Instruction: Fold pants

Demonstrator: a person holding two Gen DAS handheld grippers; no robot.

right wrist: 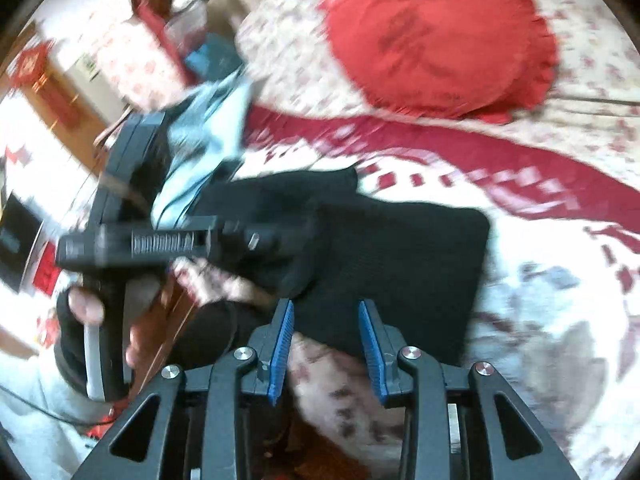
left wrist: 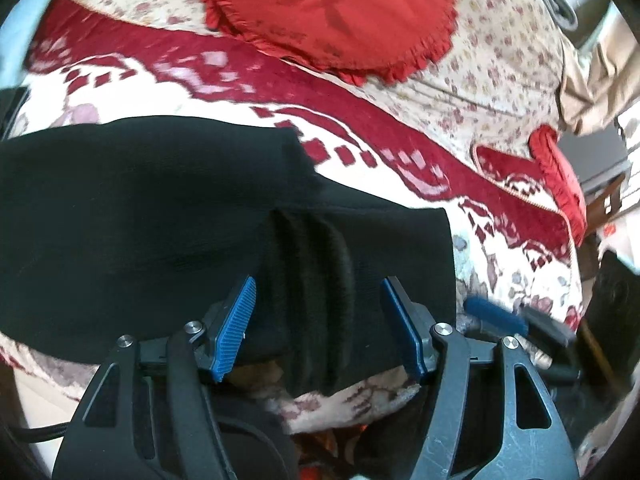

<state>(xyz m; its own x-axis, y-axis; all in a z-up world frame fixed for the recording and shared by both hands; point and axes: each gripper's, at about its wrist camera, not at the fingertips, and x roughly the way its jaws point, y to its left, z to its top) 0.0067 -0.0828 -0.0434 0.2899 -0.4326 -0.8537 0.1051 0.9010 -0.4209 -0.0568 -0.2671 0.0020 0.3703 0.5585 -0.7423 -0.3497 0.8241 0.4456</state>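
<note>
A: Where are the pants?

B: The black pants [left wrist: 168, 216] lie folded on the patterned blanket [left wrist: 480, 216], a cream cover with dark red bands and blocky motifs spread over a sofa or bed. In the right wrist view the pants [right wrist: 400, 256] form a rough rectangle near the front edge of the blanket [right wrist: 560, 280], with one narrower layer sticking out toward the back.

A: And the left gripper?

B: The left gripper [left wrist: 318, 320] sits at the near edge of the pants. Its blue pads [left wrist: 236, 324] stand wide apart, and a ridged, bunched section of the black cloth rises between them. I see a gap on both sides, so nothing is pinched.

A: The right one?

B: The right gripper [right wrist: 326, 346] hovers at the front edge of the blanket, its fingers also parted, with the near hem of the pants just beyond the tips. No cloth is between them. From this camera the left gripper [right wrist: 256, 240] appears as a black body reaching in over the left part of the pants, though motion blur smears it.

A: Anything else on the blanket?

B: A round red cushion [left wrist: 328, 12] with a frilled rim rests toward the back edge, well apart from the pants.
</note>
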